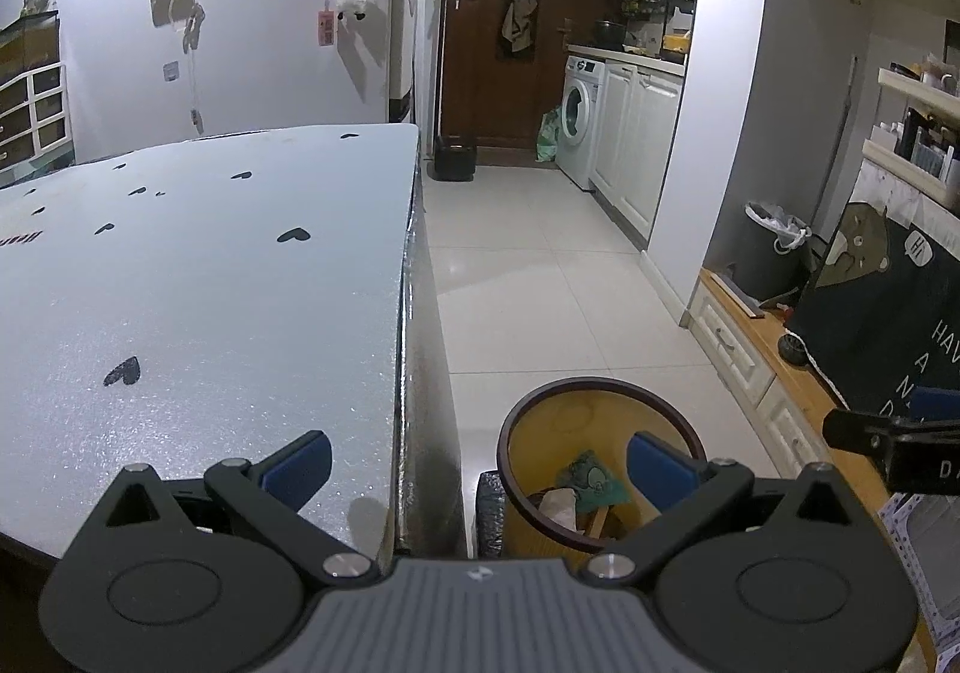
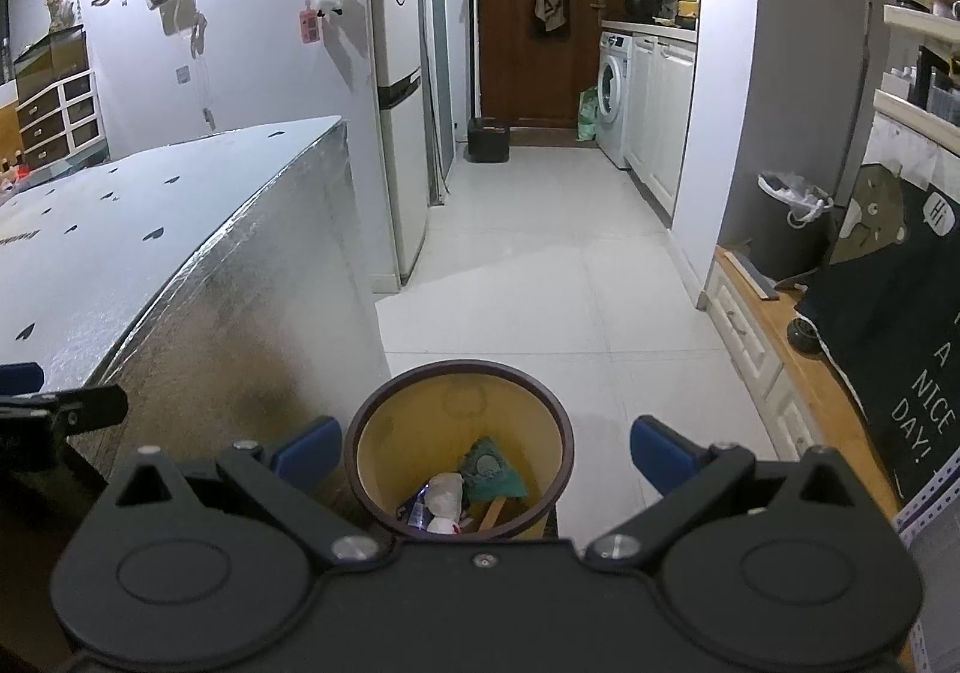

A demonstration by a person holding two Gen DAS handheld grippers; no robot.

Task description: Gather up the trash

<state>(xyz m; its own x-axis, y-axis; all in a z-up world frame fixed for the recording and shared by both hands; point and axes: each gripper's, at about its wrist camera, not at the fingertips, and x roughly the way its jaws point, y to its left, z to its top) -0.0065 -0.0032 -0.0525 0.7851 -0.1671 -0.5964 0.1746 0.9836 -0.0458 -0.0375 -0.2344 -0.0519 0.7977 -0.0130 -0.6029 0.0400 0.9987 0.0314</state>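
Observation:
A yellow waste bin with a dark brown rim [image 1: 600, 386] [image 2: 456, 370] stands on the floor beside the table. Inside lie a green wrapper [image 1: 591, 481] [image 2: 492, 469], white crumpled paper [image 1: 558, 505] [image 2: 444, 493] and other scraps. My left gripper [image 1: 480, 463] is open and empty, straddling the table's right edge and the bin. My right gripper [image 2: 483, 451] is open and empty, directly above the bin. The right gripper's finger shows at the right edge of the left view [image 1: 870, 433]; the left gripper's finger shows at the left edge of the right view [image 2: 60, 409].
A white table [image 1: 210, 283] [image 2: 120, 229] with black heart marks fills the left. A tiled floor [image 2: 540, 283] runs to a brown door [image 2: 522, 13], a washing machine [image 2: 612, 97] and a fridge [image 2: 402, 103]. A grey lined bin [image 2: 786, 229] and a dark cloth [image 2: 900, 349] are on the right.

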